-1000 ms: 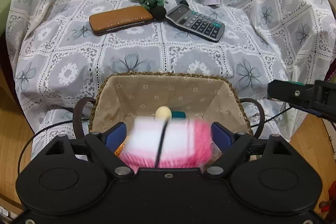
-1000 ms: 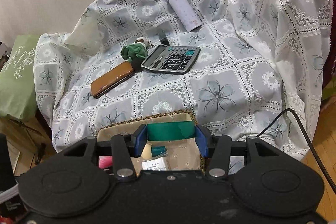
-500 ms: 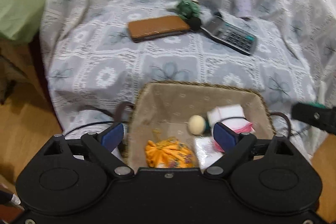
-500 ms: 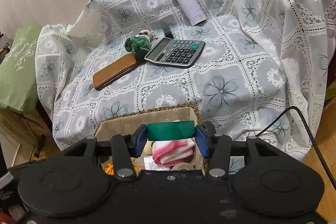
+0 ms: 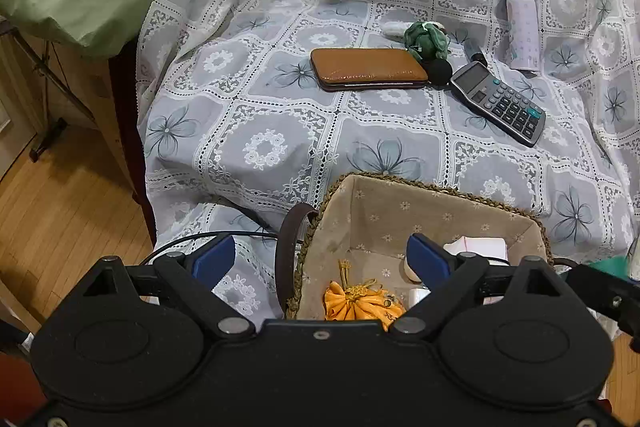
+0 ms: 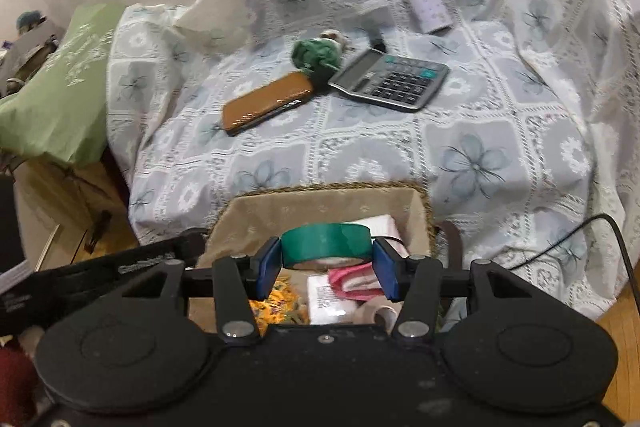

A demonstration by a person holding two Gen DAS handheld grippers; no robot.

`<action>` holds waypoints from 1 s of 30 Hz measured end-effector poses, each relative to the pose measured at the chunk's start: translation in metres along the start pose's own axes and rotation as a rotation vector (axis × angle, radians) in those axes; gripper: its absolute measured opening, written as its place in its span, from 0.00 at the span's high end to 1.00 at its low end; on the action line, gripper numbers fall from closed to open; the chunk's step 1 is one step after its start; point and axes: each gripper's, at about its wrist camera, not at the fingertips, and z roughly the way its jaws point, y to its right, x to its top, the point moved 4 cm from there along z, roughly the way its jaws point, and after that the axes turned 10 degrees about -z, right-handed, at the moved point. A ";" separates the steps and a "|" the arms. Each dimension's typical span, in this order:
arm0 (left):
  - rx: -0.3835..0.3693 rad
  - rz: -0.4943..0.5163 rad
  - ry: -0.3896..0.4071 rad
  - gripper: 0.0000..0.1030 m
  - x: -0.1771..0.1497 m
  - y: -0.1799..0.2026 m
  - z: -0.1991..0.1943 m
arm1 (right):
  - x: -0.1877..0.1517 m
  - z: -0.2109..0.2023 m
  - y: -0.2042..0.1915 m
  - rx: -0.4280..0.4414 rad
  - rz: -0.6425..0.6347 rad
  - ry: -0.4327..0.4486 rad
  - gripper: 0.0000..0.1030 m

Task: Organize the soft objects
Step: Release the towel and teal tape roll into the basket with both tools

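A green tape roll (image 6: 326,245) is held between the narrowly parted jaws of the right gripper (image 6: 326,269), which have just been opening, above the lined basket (image 6: 320,205), while the left gripper (image 5: 320,261) is spread wide and empty.

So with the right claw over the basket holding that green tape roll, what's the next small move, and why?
Probably open the right claw a little more and let the green tape roll drop. It sits between the pads right above the basket, and the jaws have just been opening. The left claw is open and empty.
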 end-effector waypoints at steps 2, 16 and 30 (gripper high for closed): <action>0.000 0.002 -0.002 0.13 -0.001 0.000 0.000 | 0.001 -0.003 -0.002 0.005 -0.010 0.016 0.44; -0.008 0.067 -0.026 0.13 -0.008 0.010 0.003 | -0.001 -0.001 0.007 -0.046 0.028 -0.013 0.43; -0.009 0.089 -0.044 0.13 -0.011 0.013 0.006 | -0.002 0.001 0.009 -0.065 0.041 -0.031 0.43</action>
